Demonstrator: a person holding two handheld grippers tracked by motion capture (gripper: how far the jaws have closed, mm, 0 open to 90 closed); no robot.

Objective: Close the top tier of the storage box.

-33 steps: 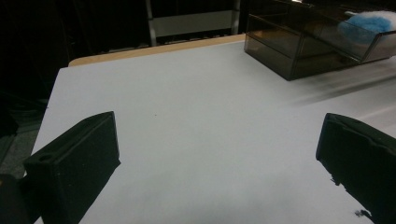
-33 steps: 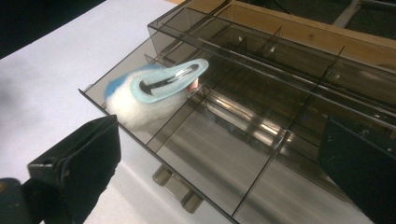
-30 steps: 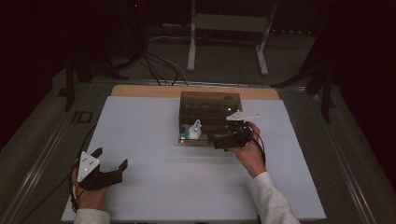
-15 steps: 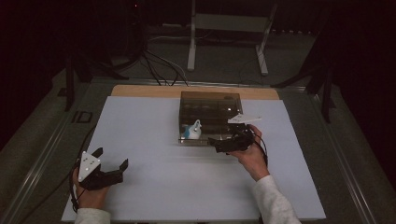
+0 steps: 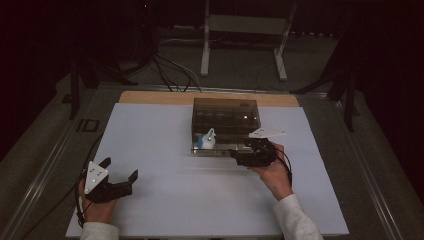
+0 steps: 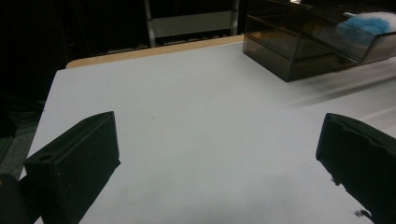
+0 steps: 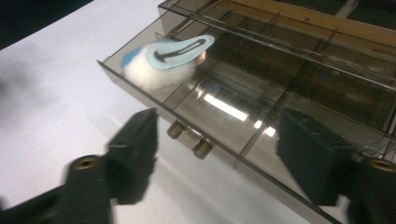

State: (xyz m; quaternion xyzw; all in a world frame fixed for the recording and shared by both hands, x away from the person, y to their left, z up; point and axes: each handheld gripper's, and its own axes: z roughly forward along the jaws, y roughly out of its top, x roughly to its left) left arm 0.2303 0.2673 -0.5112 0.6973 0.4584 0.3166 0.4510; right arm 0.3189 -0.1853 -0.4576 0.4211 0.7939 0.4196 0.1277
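Black right gripper, fingers closing unclamped around drawer handle; left gripper wide.

Toy lies in drawer, left end.

**Drawer pulled out, toy inside**

You have a smoky, see-through organiser box standing mid-table. Its drawer is pulled out toward you, small handle in front, with a blue-and-white plush toy lying at one end.
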